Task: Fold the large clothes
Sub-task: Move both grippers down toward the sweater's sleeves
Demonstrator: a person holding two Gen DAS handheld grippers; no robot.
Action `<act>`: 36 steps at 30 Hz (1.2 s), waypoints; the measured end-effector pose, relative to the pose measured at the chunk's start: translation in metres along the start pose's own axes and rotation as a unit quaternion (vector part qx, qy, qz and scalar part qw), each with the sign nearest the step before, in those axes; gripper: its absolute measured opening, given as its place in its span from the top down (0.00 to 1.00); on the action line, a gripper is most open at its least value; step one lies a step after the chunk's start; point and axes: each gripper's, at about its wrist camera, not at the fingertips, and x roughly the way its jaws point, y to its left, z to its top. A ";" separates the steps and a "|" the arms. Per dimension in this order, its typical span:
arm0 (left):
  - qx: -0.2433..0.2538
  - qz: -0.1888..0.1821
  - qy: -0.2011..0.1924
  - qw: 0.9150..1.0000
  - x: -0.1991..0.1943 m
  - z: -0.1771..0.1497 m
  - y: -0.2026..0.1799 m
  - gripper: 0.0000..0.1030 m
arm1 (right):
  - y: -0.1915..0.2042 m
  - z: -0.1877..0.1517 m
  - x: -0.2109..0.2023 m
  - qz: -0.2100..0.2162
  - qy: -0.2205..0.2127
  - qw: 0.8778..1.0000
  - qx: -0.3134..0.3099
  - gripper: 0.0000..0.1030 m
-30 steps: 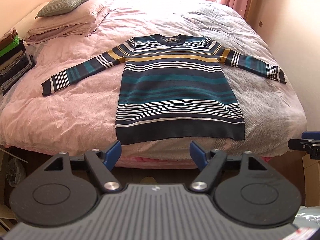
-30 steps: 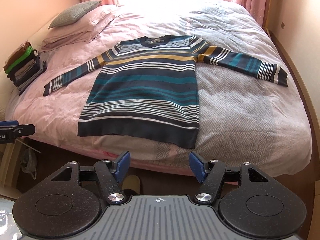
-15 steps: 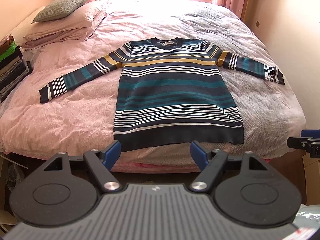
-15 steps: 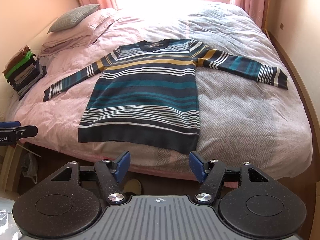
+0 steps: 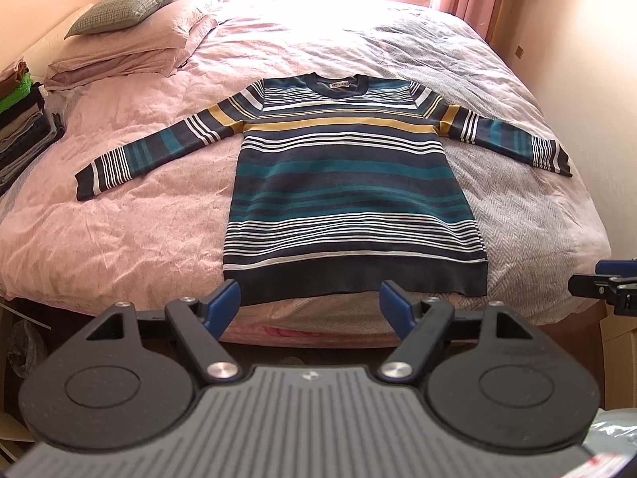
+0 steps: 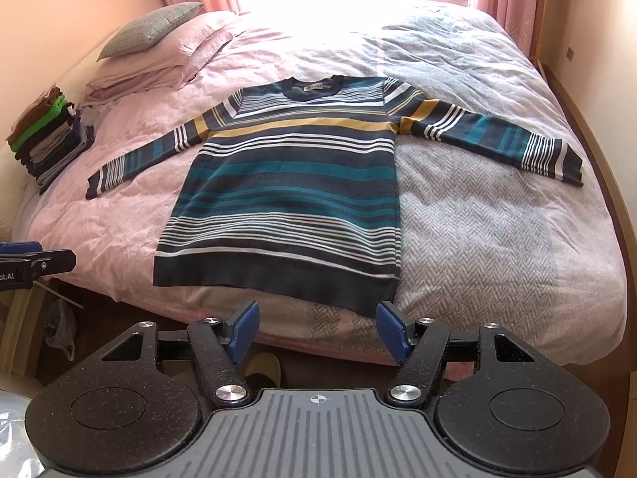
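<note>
A long-sleeved sweater (image 5: 350,183) (image 6: 294,191) striped in navy, teal, white and mustard lies flat on the bed, face up, both sleeves spread out, hem toward me. My left gripper (image 5: 310,302) hovers open just short of the hem's middle, nothing between its blue pads. My right gripper (image 6: 316,328) is open too, in front of the bed's edge below the hem's right corner, with nothing between its pads. Each gripper shows at the edge of the other's view: the right gripper (image 5: 609,283), the left gripper (image 6: 28,263).
The bed (image 5: 103,215) carries a pink cover on the left and a grey herringbone one (image 6: 497,215) on the right. Pillows (image 5: 131,40) lie at the head. A stack of folded clothes (image 6: 51,135) sits at the left edge. A slipper (image 6: 262,366) lies on the floor.
Both views have crept closer to the bed, so the sweater's hem sits nearer the fingertips. The jaws of both grippers stand as wide as before.
</note>
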 end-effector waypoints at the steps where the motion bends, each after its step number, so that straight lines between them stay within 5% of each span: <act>1: 0.000 -0.001 -0.001 1.000 0.001 0.002 0.000 0.28 | -0.001 0.003 0.002 0.000 -0.001 1.000 -0.001 0.40; 10: -0.010 -0.015 -0.005 1.000 0.032 0.040 0.016 0.28 | -0.001 0.040 0.030 -0.004 0.001 1.000 0.005 0.40; 19: -0.008 -0.037 -0.019 0.999 0.079 0.119 0.051 0.26 | 0.004 0.110 0.063 -0.040 -0.013 0.998 0.037 0.40; 27: -0.070 -0.026 -0.032 0.997 0.132 0.189 0.139 0.24 | 0.019 0.180 0.115 -0.070 -0.011 0.994 0.079 0.40; 32: -0.184 -0.038 -0.045 0.981 0.182 0.202 0.226 0.24 | 0.028 0.227 0.151 -0.099 -0.014 0.991 0.094 0.40; 36: -0.290 -0.047 -0.047 0.955 0.226 0.198 0.293 0.24 | 0.025 0.269 0.162 -0.109 -0.059 0.984 0.127 0.40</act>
